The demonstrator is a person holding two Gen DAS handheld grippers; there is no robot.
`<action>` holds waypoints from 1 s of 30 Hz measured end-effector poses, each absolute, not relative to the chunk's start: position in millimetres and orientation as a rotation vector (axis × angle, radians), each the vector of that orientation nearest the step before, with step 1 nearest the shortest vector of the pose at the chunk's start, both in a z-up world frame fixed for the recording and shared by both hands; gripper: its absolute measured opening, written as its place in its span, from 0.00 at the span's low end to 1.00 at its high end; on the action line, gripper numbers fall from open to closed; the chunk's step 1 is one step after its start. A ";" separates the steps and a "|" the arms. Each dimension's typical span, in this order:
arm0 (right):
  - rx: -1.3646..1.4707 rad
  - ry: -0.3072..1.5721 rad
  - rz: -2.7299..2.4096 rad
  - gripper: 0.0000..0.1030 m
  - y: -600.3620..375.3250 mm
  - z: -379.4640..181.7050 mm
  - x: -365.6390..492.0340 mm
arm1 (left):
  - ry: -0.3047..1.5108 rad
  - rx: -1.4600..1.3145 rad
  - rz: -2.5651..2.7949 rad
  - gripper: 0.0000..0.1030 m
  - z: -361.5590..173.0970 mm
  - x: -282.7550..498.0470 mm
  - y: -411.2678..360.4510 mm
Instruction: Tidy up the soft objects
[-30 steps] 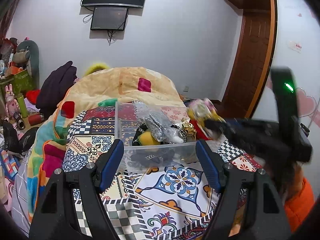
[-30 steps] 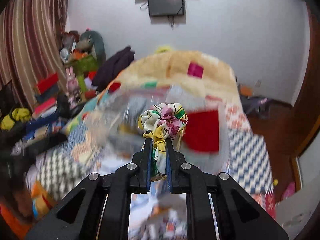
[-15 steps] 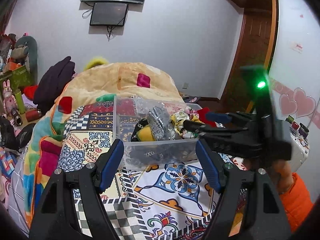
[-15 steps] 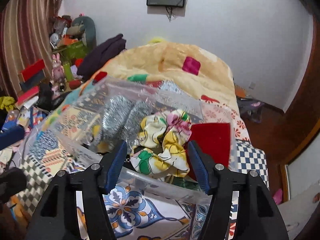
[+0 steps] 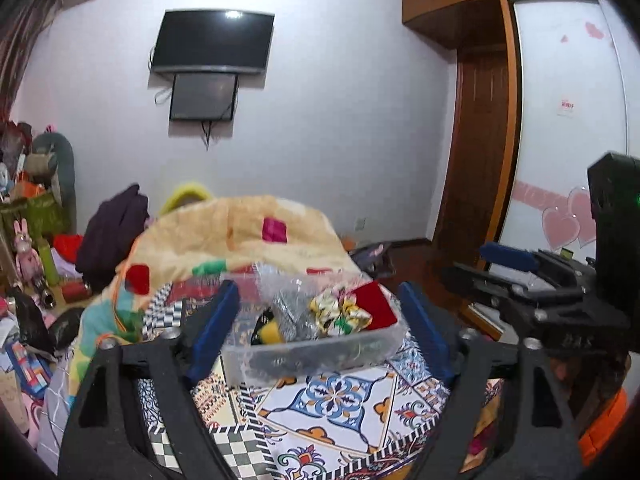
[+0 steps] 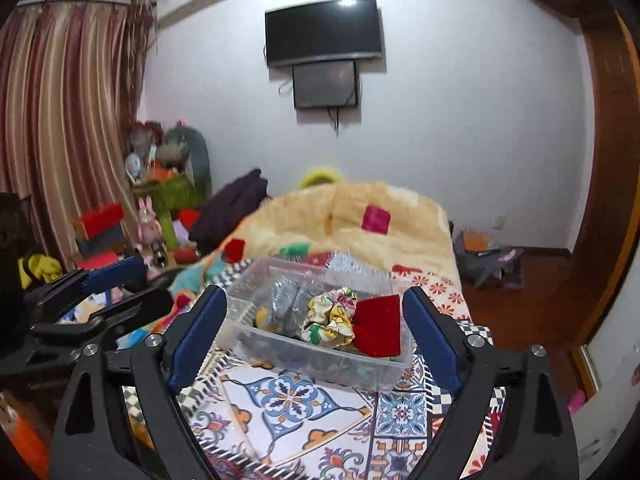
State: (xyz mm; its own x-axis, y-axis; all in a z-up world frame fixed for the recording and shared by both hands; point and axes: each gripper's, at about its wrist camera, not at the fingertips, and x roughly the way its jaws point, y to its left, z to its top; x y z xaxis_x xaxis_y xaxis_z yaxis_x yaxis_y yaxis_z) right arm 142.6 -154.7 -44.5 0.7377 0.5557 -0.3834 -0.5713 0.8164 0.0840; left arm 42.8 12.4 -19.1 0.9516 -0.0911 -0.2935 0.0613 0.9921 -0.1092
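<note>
The right tool, a second ago clamped on the floral fabric scrunchie, now gapes empty; the scrunchie lies in the clear plastic bin on the bed. Left tool hangs wide, empty.

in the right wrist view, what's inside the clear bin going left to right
yellow soft item → silver tinsel bundle → floral scrunchie → red velvet piece, all inside the clear bin
</note>
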 end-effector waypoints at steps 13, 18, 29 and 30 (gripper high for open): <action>-0.028 0.365 0.566 1.00 -164.8 -56.6 131.0 | 0.273 -0.053 -0.047 0.99 -24.0 36.5 2.2; -0.026 0.365 0.554 1.00 -168.0 -59.5 129.0 | 0.286 -0.064 -0.040 0.99 -28.4 40.6 5.6; 0.001 0.365 0.550 1.00 -175.1 -60.3 130.4 | 0.287 -0.057 -0.033 0.99 -29.3 40.0 9.3; 0.003 0.363 0.552 1.00 -175.3 -60.0 130.1 | 0.287 -0.057 -0.033 0.99 -29.3 39.9 9.4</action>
State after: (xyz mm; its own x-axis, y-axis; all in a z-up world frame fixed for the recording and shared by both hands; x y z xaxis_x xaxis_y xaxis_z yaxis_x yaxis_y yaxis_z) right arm 130.1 -175.3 -60.0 0.7897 0.5131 -0.3362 -0.5121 0.8532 0.0994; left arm 39.9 9.4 -29.3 0.9585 -0.0407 -0.2821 0.0243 0.9978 -0.0613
